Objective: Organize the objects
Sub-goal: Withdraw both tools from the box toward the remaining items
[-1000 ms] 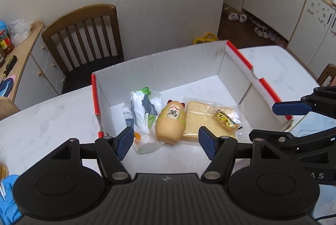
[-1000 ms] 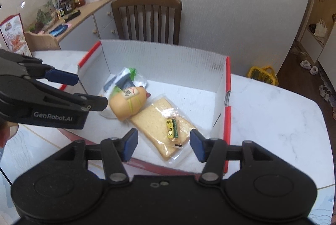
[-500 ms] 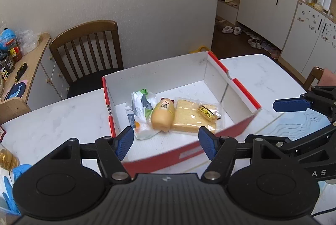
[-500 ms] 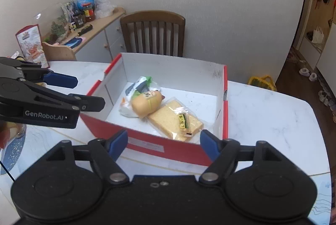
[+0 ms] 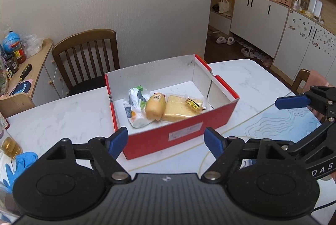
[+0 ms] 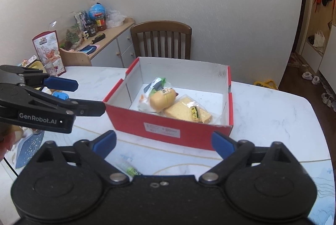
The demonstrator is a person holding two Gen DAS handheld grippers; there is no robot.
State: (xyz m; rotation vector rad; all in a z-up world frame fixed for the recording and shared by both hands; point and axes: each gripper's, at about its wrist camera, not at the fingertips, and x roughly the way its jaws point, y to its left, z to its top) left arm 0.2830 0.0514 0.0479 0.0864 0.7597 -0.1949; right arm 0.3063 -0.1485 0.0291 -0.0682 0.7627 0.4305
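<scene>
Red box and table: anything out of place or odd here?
One small green-labelled packet lies on the table outside the red box, just before the right gripper. The three snacks inside lie tidy.

The box (image 5: 180,136) is red outside and white inside, with a pale label on its near wall. In it lie a white bag (image 5: 135,107) printed green, dark blue and orange, a tan bun-shaped toy (image 5: 155,107) with dark markings on a pale patch, and a yellow cake slice (image 5: 178,108) in clear wrap bearing a yellow-and-black sachet (image 5: 192,103). The table (image 5: 63,115) is white marble with faint grey veins; its near part carries a light blue mat (image 5: 287,120) with thin wavy lines and a gold curve. Both grippers are black with blue pads (image 6: 105,144). The chair (image 6: 161,40) is dark brown wood. A blue glove (image 5: 21,164) lies at the left edge.
</scene>
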